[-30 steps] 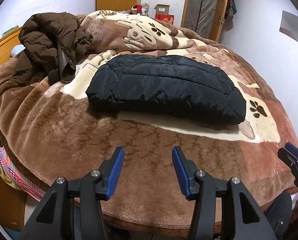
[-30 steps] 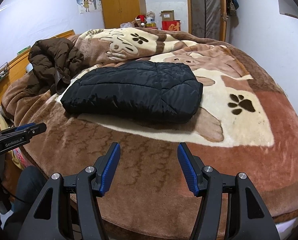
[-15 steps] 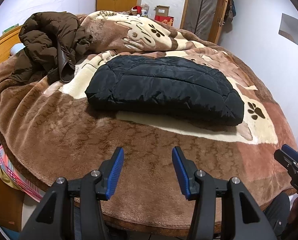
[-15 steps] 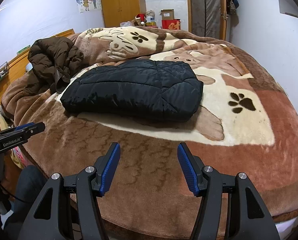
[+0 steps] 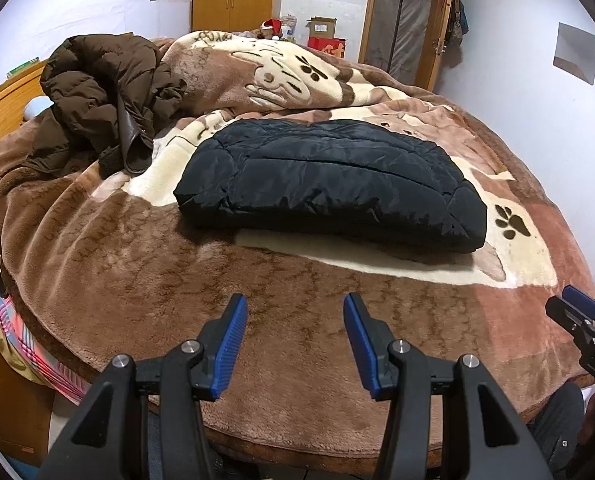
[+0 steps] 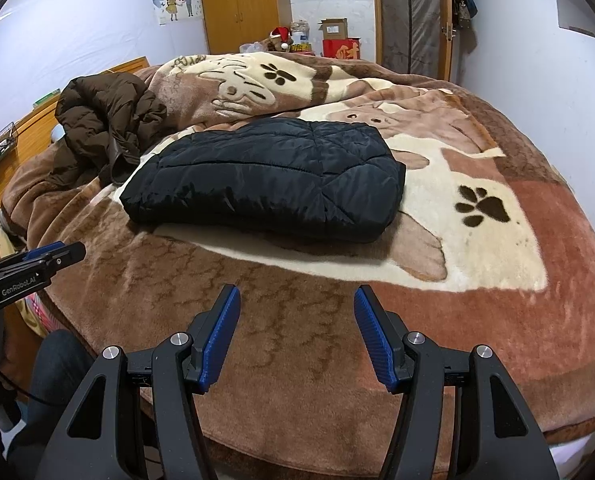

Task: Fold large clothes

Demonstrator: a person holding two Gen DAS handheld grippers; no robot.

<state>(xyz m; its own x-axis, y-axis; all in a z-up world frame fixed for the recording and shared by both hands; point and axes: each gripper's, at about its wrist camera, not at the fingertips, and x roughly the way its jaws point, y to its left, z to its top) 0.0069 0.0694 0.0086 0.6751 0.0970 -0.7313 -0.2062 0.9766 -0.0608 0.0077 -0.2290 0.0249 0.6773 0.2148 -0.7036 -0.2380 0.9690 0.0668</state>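
A black quilted jacket [image 5: 329,184] lies folded into a flat rectangle in the middle of the bed; it also shows in the right wrist view [image 6: 265,180]. A brown puffer coat [image 5: 101,92] lies in a crumpled heap at the back left, also seen in the right wrist view [image 6: 105,120]. My left gripper [image 5: 295,312] is open and empty over the near edge of the bed, well short of the black jacket. My right gripper [image 6: 297,304] is open and empty, also at the near edge. Each gripper shows in the other's view, the right [image 5: 585,328] and the left [image 6: 37,264].
The bed is covered by a brown and cream paw-print blanket [image 5: 137,272], bunched up at the back [image 6: 257,80]. A wooden headboard [image 5: 5,100] is at the left. A wardrobe [image 6: 241,4], boxes [image 6: 337,40] and a door [image 5: 401,52] stand behind the bed.
Both grippers have drawn back and lifted a little, so the room behind shows more. The jackets have not moved and both grippers stay open.
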